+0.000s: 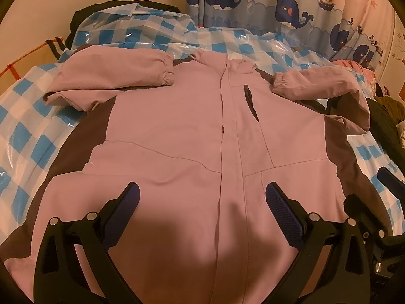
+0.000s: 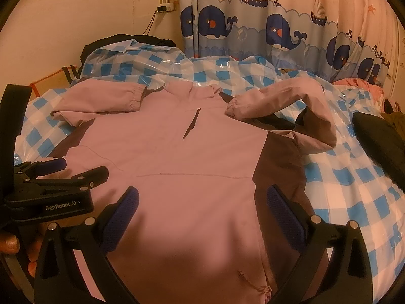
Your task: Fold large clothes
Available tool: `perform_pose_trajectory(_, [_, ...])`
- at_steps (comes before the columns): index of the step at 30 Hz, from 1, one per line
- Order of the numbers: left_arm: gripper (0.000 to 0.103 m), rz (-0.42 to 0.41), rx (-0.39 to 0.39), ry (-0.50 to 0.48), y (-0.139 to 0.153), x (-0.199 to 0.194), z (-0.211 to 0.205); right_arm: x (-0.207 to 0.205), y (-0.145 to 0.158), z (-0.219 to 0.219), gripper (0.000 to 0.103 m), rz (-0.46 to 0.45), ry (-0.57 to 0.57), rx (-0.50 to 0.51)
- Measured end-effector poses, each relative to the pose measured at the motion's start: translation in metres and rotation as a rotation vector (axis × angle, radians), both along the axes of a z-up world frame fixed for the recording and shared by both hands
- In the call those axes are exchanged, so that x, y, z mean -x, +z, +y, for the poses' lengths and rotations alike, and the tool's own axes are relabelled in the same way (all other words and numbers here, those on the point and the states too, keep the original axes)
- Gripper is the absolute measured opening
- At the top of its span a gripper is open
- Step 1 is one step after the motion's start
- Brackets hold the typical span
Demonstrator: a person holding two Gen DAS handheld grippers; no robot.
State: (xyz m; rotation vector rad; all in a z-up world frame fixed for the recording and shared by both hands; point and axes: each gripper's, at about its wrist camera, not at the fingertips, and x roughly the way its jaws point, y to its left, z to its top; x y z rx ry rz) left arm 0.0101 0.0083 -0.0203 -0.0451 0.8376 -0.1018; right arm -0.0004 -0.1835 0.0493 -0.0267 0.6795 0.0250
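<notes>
A large pink jacket with dark brown side panels lies front up on a blue-and-white checked plastic sheet. Both sleeves are folded in across the chest, cuffs near the collar. My left gripper hovers open over the lower front near the zip. In the right wrist view the same jacket fills the middle. My right gripper is open above the hem, right of centre, holding nothing. The left gripper shows at the left edge of that view, and the right gripper at the right edge of the left wrist view.
A whale-print curtain hangs behind the bed. A dark bundle sits at the back left under the plastic. More dark and pink clothes pile at the right. A wall socket with a cable is on the back wall.
</notes>
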Motion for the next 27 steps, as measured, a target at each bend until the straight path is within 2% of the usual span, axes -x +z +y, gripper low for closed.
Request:
perform_pose_trajectory(3, [0.096,0.007,0.009,0.005,-0.002,-0.002,0.001,0.004,0.010,0.003,0.096,-0.026,0.022,0.039])
perform_pose_trajectory(6, [0.096,0.026,0.026,0.018,-0.005,-0.007,0.007,0.004,0.030,0.004,0.096,-0.107,0.041,0.249])
perform_pose_trajectory(7, [0.096,0.032,0.035,0.022,-0.005,-0.009,0.010,-0.003,0.031,0.004,0.096,-0.132,0.046,0.387])
perform_pose_trajectory(8, [0.096,0.036,0.045,0.025,-0.005,-0.010,0.012,-0.009,0.029,0.004,0.096,-0.137,0.039,0.475])
perform_pose_trajectory(9, [0.096,0.039,0.056,0.027,-0.006,-0.010,0.013,-0.021,0.022,0.003,0.096,-0.141,0.023,0.634])
perform_pose_trajectory(10, [0.096,0.040,0.062,0.026,-0.005,-0.010,0.014,-0.035,0.008,0.005,0.096,-0.163,0.021,0.824])
perform_pose_trajectory(13, [0.096,0.038,0.057,0.020,-0.004,-0.010,0.014,-0.068,-0.047,0.005,0.096,-0.179,0.156,1.215])
perform_pose_trajectory(15, [0.096,0.043,0.055,0.014,-0.005,-0.011,0.013,-0.089,-0.068,0.000,0.096,-0.153,0.191,1.325])
perform_pose_trajectory(19, [0.096,0.060,0.065,0.009,-0.007,-0.014,0.014,-0.145,-0.082,-0.015,0.096,-0.094,0.185,1.385])
perform_pose_trajectory(22, [0.096,0.070,0.079,0.009,-0.008,-0.015,0.016,-0.186,-0.092,-0.027,0.096,0.006,0.186,1.452])
perform_pose_trajectory(23, [0.096,0.074,0.085,0.008,-0.008,-0.015,0.017,-0.201,-0.097,-0.034,0.096,0.068,0.194,1.446])
perform_pose_trajectory(24, [0.096,0.078,0.090,0.006,-0.009,-0.016,0.017,-0.210,-0.098,-0.038,0.096,0.109,0.197,1.423])
perform_pose_trajectory(26, [0.096,0.086,0.093,0.004,-0.010,-0.016,0.017,-0.230,-0.092,-0.049,0.094,0.201,0.203,1.310])
perform_pose_trajectory(27, [0.096,0.089,0.093,0.004,-0.011,-0.016,0.017,-0.241,-0.083,-0.058,0.087,0.240,0.194,1.214])
